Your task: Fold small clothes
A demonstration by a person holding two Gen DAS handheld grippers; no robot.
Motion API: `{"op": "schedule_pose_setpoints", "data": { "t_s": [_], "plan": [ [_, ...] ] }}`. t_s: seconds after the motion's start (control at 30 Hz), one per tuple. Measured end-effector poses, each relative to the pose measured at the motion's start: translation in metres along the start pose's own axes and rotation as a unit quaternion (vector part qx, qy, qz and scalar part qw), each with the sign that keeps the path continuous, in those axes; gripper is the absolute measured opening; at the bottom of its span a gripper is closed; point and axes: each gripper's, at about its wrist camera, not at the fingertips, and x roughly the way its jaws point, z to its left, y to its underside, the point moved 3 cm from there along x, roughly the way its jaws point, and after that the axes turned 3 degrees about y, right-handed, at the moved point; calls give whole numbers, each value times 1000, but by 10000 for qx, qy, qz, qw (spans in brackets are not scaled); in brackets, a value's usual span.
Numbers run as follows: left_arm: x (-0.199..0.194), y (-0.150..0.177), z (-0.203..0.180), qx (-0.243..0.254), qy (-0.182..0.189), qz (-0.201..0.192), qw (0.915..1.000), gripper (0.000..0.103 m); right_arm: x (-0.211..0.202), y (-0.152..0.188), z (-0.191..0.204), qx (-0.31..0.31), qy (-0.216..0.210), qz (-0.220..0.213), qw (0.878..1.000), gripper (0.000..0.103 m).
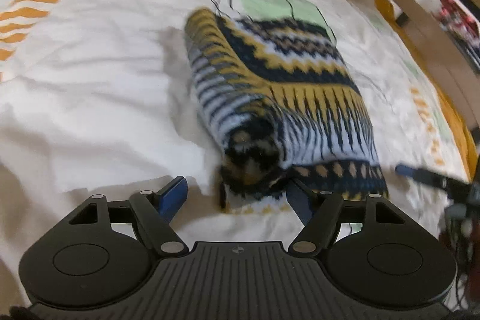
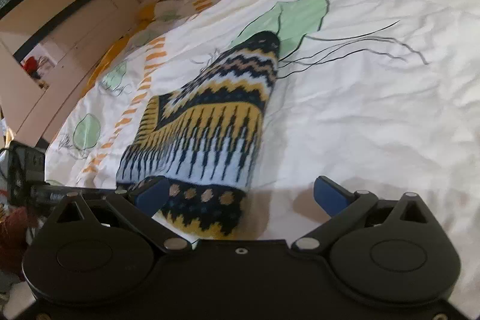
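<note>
From my left wrist the sweater (image 1: 279, 98) is smeared by motion. My gripper bodies cover its near hem in both views. The red items (image 1: 459, 20) beyond the bedspread's (image 1: 105, 74) far edge are too blurred to identify.

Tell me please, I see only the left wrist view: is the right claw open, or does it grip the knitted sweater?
Observer: The right claw is open. Its pads do not press the patterned knit sweater.
Operator: Where are its two fingers?
Observer: One finger sits at the sweater's dark hem. The other is over the bare white duvet, beside the sweater.
</note>
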Motion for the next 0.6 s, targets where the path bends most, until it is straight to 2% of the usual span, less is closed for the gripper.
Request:
{"op": "schedule_pose_setpoints", "data": {
  "t_s": [0.2,0.23,0.27,0.33,0.4,0.43,0.47,0.53,0.6],
  "plan": [
    [-15,-2,-3,-241,-55,-501,9984,71,18,8,2,279,-491,396,9976,100],
    [-16,-2,-2,-315,-41,-560,9979,71,21,9,2,334,-539,450,9970,90],
    [-18,-6,-1,-367,-7,-595,9975,71,26,10,2,399,-608,525,9960,76],
    [-17,-7,0,-474,76,-633,9968,73,36,13,1,559,-772,704,9930,60],
    [-14,-7,0,-626,192,-655,9957,73,44,17,2,637,-846,797,9912,57],
    [-12,-7,1,-747,281,-670,9946,76,46,18,4,603,-871,814,9910,40],
    [-10,-6,1,-860,355,-668,9934,78,47,19,6,531,-853,818,9916,30],
    [-3,-5,2,-1097,484,-603,9910,85,43,19,12,346,-810,801,9929,30],
    [8,-3,0,-1137,428,-439,9916,88,36,16,13,289,-830,739,9934,30]
  ]
}}
